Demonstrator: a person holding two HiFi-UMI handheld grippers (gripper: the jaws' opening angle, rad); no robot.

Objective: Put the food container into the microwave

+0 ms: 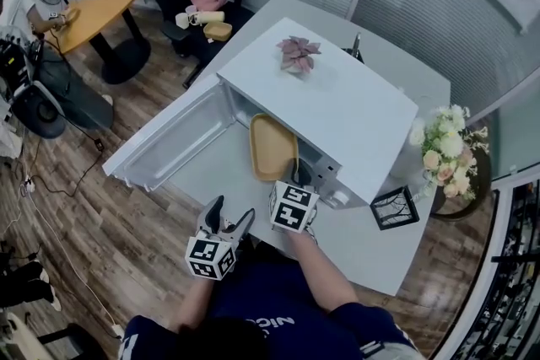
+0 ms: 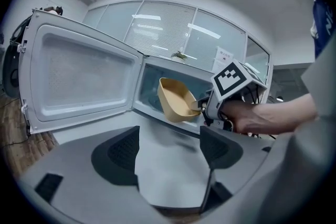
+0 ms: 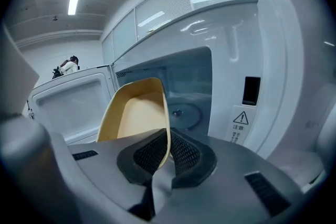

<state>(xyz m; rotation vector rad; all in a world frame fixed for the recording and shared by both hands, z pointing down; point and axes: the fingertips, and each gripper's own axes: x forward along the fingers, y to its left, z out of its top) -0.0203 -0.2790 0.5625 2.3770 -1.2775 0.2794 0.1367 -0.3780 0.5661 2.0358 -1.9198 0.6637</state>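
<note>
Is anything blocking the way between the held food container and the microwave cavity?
Nothing visible does. The microwave door is swung wide open, the right tongs grip the food container by its wall at the opening, and the turntable inside is bare.

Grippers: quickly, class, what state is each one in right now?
Left gripper: open, empty.
Right gripper: shut on the food container rim.

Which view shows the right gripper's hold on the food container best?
The right gripper view: the right gripper's jaws pinch the food container's wall, close up. The left gripper view shows the hold from the side, small. The head view shows the container from above, the pinch unclear.
</note>
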